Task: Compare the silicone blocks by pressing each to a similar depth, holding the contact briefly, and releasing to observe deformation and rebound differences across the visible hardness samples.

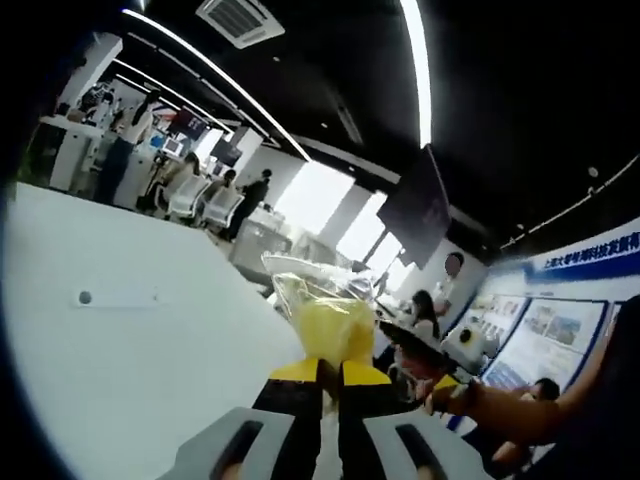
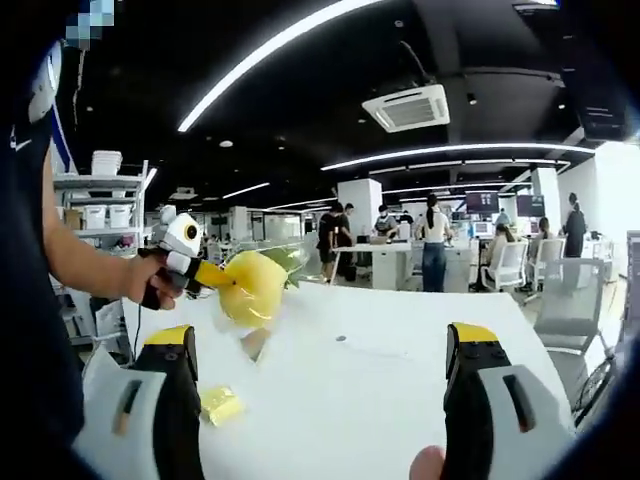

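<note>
In the left gripper view my left gripper has its yellow-tipped jaws pressed close together on a soft yellow block in a clear plastic bag, held above the white table. The right gripper view shows that same left gripper, held in a person's hand, squeezing the bagged yellow block in the air. My right gripper stands wide open over the table with nothing between its jaws. A small yellow block and a pale tan block lie on the table.
The white table stretches ahead to an office with desks, chairs and standing people. Shelves with boxes stand at the left. A hand with a dark object and wall posters are at the right.
</note>
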